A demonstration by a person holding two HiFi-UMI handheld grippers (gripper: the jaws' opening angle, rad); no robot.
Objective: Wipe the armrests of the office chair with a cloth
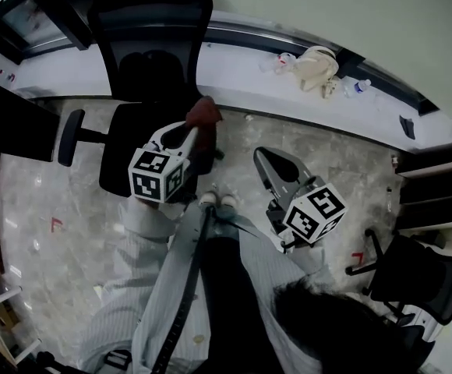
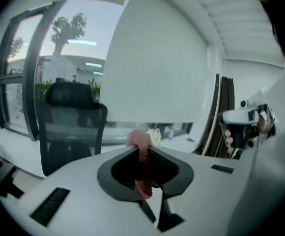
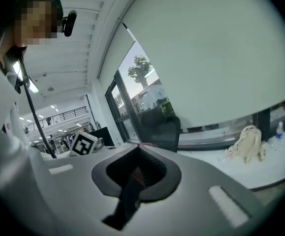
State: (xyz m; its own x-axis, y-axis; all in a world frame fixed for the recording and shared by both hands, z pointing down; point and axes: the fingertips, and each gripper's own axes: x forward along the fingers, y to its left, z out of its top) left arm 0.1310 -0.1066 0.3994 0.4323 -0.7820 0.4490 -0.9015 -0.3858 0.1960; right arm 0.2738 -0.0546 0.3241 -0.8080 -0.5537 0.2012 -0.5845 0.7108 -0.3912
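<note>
Left gripper [image 1: 196, 133] nearly closed, pinching rumpled dark-red cloth [image 1: 203, 112] above black mesh office chair [image 1: 156, 29]. Right gripper [image 1: 262, 158] jaws together, empty. Likely between wipes. Next move: lower cloth onto black padded armrest [image 1: 70, 137], stroke lengthwise.

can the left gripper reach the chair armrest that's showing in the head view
Probably yes. The left gripper, its jaws shut on the red cloth, hangs over the seat of the office chair, and the armrest juts out bare beside it with nothing between.
</note>
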